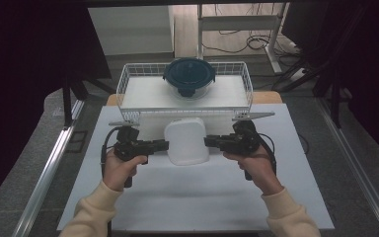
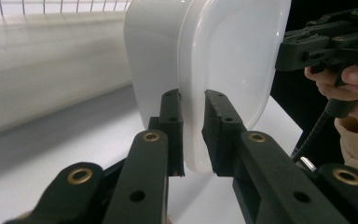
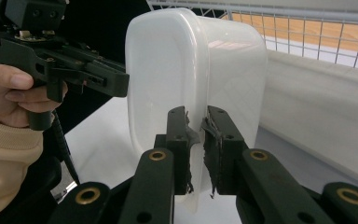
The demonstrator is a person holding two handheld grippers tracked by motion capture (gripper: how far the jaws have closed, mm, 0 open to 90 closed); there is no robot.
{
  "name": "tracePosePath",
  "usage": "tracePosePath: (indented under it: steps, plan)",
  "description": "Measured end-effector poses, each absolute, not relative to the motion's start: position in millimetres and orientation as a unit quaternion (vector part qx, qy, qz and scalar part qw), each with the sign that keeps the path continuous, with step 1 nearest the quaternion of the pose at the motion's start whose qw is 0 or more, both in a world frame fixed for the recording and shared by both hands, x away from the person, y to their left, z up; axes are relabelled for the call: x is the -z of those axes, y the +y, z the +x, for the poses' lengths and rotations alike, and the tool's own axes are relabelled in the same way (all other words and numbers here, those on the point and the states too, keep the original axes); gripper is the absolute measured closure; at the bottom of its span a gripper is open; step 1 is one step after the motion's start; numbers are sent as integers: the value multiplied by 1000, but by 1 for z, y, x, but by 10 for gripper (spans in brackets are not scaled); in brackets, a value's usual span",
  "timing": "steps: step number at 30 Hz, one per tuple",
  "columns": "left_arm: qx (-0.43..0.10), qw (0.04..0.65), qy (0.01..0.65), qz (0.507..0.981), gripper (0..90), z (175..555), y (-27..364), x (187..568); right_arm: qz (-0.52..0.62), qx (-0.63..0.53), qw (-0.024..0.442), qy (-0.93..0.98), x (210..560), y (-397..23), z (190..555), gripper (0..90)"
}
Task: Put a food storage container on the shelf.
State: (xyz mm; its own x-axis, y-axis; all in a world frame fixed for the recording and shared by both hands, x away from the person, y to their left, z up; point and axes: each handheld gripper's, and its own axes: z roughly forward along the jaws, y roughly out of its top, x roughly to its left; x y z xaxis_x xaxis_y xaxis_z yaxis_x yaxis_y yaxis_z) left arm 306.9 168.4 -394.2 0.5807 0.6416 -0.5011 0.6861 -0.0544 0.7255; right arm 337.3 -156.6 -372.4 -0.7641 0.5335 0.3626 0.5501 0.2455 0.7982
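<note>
A person holds a white plastic tub (image 1: pixel 186 140) just above a white table (image 1: pixel 202 197), between two hand-held grippers. The left gripper (image 1: pixel 164 145) and right gripper (image 1: pixel 208 141) each pinch the tub's thin rim, jaws nearly closed on it. Behind stands a white wire basket (image 1: pixel 128 79) holding a round glass bowl (image 1: pixel 190 76) with a dark blue lid. The tub looks smooth, translucent and round-cornered. It seems lifted but not yet placed anywhere.

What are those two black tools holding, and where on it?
Both hold the white tub by its rim: the left gripper on one side, the right gripper on the opposite side.
</note>
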Motion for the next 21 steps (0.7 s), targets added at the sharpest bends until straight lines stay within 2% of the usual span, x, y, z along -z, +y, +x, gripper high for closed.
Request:
tracePosePath:
  steps: [21]
  plan:
    - [-6, 518, 442, 732, 784, 331, 168, 347, -340, 528, -8, -779, 335, -158, 355, 794]
